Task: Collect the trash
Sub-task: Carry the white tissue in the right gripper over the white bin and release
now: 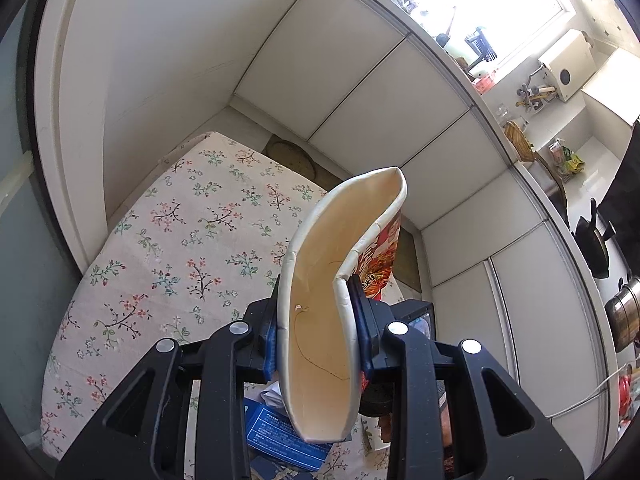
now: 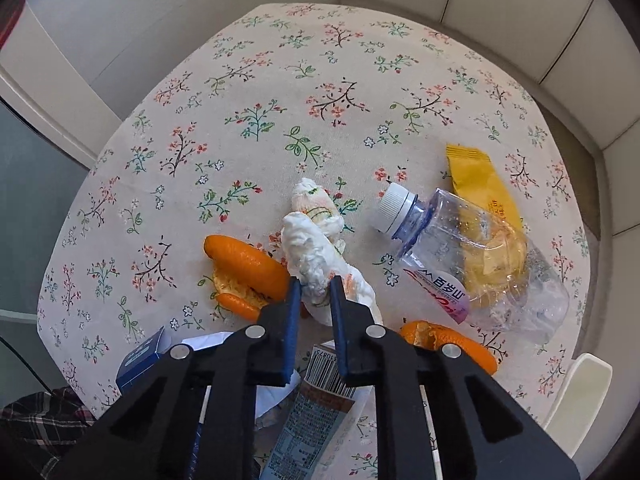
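The right gripper (image 2: 314,286) has its fingers (image 2: 291,320) pinched on a crumpled tissue (image 2: 316,248) on the desk (image 2: 280,92); peel (image 2: 244,264) lies just left of them, a bottle (image 2: 472,264) to their right. The left gripper (image 1: 316,320) squeezes a flattened cup (image 1: 320,300) between its fingers, above the desk.

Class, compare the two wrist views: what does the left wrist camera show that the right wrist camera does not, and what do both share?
Left wrist only: the left gripper squeezing an empty noodle cup, kitchen cabinets, a counter with a pot.

Right wrist only: the right gripper pinching a crumpled tissue, orange peel, a clear plastic bottle, a yellow wrapper.

Both: the floral tablecloth and a blue box.
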The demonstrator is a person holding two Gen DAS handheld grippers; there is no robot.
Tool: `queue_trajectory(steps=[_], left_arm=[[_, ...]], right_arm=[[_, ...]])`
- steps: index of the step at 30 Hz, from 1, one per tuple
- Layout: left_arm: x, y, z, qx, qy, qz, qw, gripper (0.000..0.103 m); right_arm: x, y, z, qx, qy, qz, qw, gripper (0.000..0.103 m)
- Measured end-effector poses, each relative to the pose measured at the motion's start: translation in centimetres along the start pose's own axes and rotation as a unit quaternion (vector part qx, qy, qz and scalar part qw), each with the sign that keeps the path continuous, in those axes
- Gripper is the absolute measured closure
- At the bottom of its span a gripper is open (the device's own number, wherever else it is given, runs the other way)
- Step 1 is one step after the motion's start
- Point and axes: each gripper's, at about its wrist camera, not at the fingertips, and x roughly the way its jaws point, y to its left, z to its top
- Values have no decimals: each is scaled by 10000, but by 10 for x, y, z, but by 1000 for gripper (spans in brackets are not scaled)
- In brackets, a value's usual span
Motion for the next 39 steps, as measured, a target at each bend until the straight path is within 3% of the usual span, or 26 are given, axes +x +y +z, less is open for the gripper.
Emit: queue_trajectory(steps=[6, 15, 28, 39], left_arm=[[1, -6, -3, 2, -101, 16, 9999, 75], [-6, -28, -9, 307, -553, -78, 9980, 75], [-4, -77, -26, 650, -1217, -399, 9896, 74], [28, -136, -60, 1152, -1077, -745, 9847, 74]], right_arm=[[-38, 6, -6, 300, -808, 99, 9962, 89], [-104, 4, -9, 638, -2096, 118, 9756, 89], [-181, -21, -58, 1238, -3528, -460, 9263, 89], [-222, -76, -119, 2065, -4119, -1305, 8779, 89]])
